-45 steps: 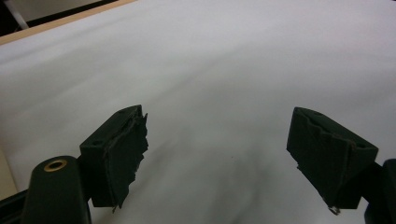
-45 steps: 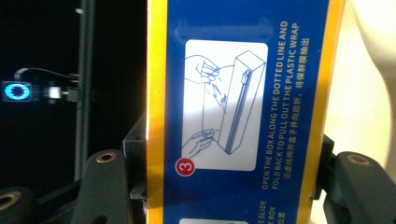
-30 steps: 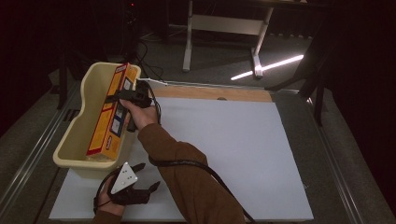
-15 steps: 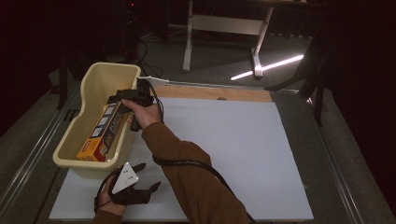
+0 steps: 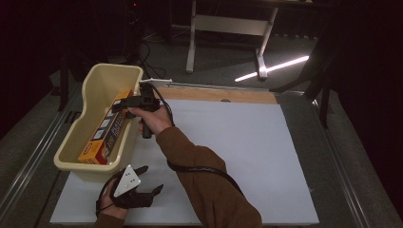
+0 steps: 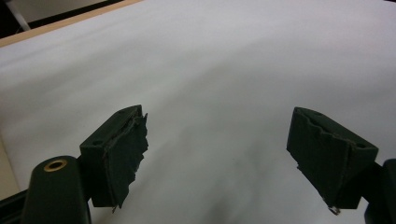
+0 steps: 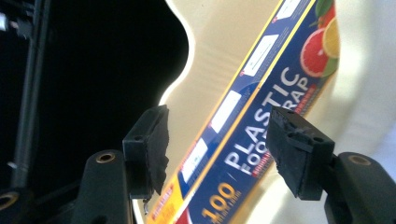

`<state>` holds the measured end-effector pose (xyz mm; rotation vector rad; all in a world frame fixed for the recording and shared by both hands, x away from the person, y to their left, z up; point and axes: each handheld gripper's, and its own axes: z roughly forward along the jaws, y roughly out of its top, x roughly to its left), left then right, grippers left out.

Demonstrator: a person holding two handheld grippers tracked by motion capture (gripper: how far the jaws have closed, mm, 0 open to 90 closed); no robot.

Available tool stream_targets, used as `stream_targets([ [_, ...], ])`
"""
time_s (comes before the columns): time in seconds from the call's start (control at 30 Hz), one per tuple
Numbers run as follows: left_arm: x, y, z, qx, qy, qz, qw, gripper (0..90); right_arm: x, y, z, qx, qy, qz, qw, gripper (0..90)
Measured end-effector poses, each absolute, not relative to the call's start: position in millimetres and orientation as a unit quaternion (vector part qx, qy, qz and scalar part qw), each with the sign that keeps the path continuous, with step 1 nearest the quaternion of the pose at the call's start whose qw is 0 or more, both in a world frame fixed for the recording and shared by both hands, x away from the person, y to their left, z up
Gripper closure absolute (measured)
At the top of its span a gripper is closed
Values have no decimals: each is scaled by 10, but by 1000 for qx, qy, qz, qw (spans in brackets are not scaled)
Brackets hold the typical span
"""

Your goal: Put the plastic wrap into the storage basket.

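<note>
Long blue-and-yellow plastic food wrap box (image 5: 105, 133) lies in cream plastic bin (image 5: 76, 142) at surface's left edge. Right hand-held gripper (image 5: 124, 103) above it, jaws apart, empty. Left hand-held gripper (image 5: 153, 180) spread wide over white surface (image 5: 266, 156).

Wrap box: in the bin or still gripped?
In the bin, released. The wrap box lies along its floor; the right gripper is open above it, jaws apart and touching nothing.

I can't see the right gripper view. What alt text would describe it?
A plastic wrap box lies slanted inside a cream tub, seen past the right gripper, whose two black jaws stand open above it. Left of the tub's rim all is dark.
</note>
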<state>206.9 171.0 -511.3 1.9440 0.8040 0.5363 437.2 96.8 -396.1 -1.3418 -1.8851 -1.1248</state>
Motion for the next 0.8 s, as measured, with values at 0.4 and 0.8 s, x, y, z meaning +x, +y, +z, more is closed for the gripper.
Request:
stream_targets([
  [0.4, 2061, 1700, -5109, 794, 326, 221, 464, 199, 4280, 490, -3911, -440, -777, -417, 170, 387],
  [0.8, 2067, 1682, -5113, 795, 326, 221, 461, 198, 4089, -158, -4112, -379, -829, -410, 19, 390],
])
